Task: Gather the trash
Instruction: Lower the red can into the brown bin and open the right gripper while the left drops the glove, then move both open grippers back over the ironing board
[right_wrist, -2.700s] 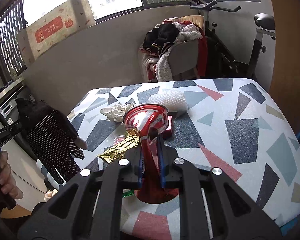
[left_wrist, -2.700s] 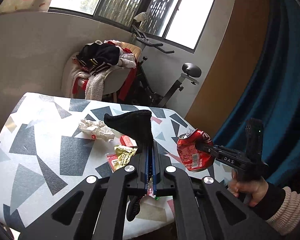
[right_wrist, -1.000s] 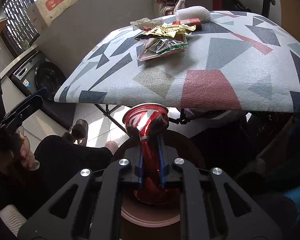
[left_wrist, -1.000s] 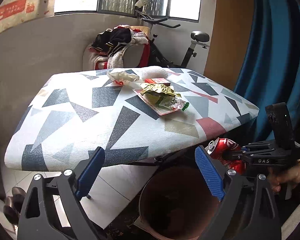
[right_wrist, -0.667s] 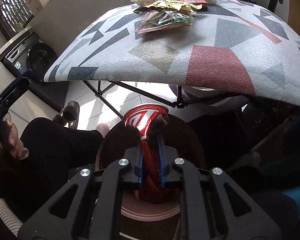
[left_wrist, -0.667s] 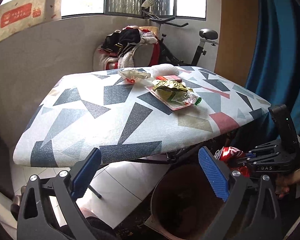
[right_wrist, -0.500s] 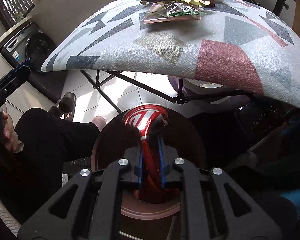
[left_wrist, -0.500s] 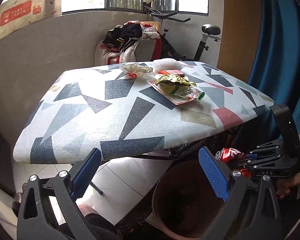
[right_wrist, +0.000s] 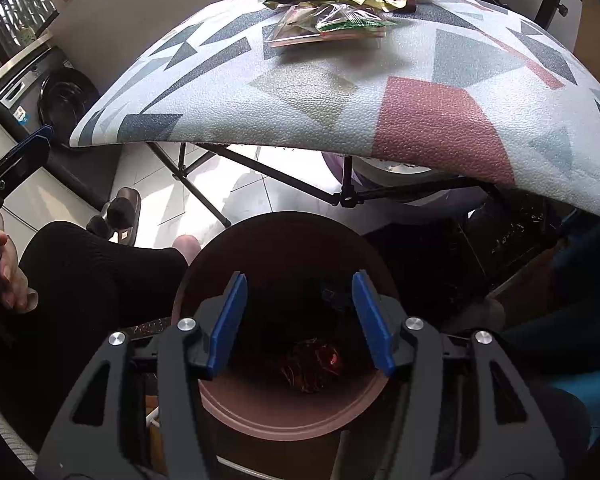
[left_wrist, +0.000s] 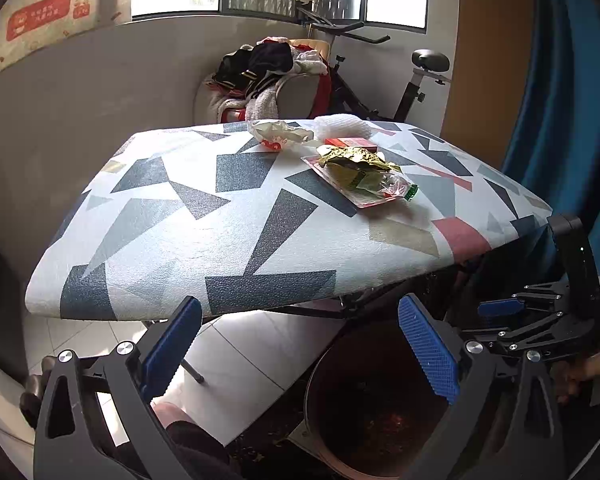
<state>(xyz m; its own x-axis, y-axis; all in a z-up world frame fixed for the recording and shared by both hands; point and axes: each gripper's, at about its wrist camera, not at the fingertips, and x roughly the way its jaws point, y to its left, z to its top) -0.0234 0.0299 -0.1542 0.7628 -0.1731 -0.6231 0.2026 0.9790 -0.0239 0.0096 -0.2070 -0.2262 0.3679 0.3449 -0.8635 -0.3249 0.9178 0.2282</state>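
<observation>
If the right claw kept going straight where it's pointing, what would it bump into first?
Probably the trash inside the brown bin. The right claw is open and points down into it, with the red can lying at the bottom. How deep the bin goes is hard to judge.

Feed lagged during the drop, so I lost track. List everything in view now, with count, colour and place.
Table: one, white with grey and red shapes.
Wrappers: a small pile, gold, clear, red, far side of the table.
Crumpled paper: one, white, beyond the pile.
Bin: one, brown, on the floor beneath the table edge.
Can: one, red, inside the bin.
Left gripper: blue pads, open, empty.
Right gripper: blue pads, open above the bin.
</observation>
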